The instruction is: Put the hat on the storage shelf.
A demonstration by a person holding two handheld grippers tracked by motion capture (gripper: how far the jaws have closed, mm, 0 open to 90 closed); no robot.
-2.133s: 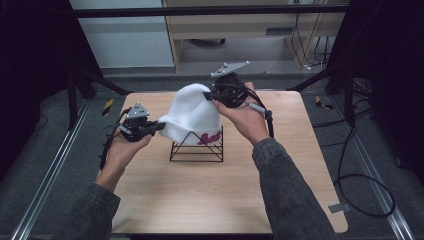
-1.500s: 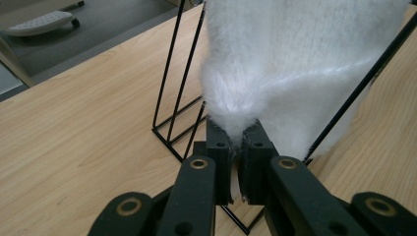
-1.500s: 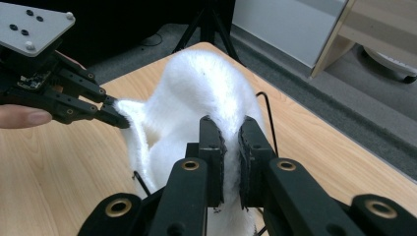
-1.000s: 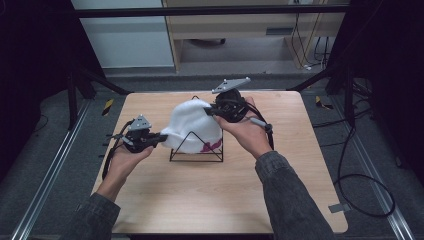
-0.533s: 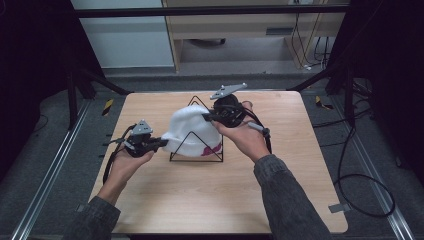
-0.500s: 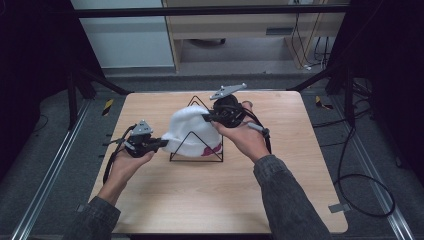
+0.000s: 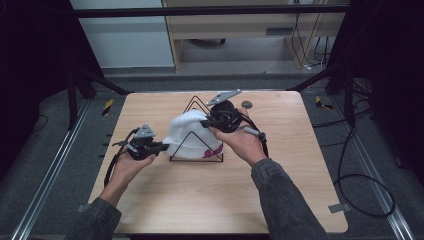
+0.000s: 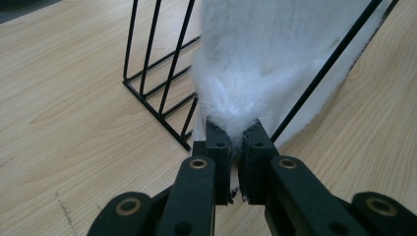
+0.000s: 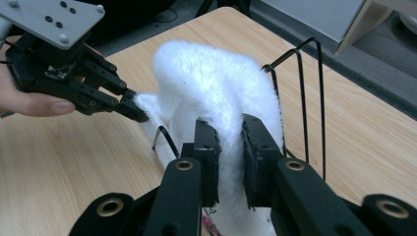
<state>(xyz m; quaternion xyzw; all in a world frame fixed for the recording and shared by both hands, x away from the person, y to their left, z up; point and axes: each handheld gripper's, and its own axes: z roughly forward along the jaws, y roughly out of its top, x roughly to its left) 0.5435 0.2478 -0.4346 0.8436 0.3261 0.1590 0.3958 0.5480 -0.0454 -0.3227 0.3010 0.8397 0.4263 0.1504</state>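
Note:
A white fluffy hat (image 7: 189, 134) with a pink mark near its lower edge sits inside a black wire rack (image 7: 196, 131) at the middle of the table. My left gripper (image 7: 162, 147) is at the hat's left edge, shut on a pinch of its white fur (image 8: 235, 115) just outside the rack. My right gripper (image 7: 206, 121) is at the hat's upper right and is shut on a fold of the hat (image 9: 231, 147). In the right gripper view the left gripper (image 9: 135, 109) touches the hat's far side.
The wooden table (image 7: 215, 200) has open surface in front of the rack and to both sides. A small round dark disc (image 7: 246, 104) lies near the far edge. Cables (image 7: 360, 185) trail on the floor at the right, and metal rails run along both sides.
The hat has come down from above the rack into it. Both grippers have moved lower with it, the left one toward the table and nearer the rack.

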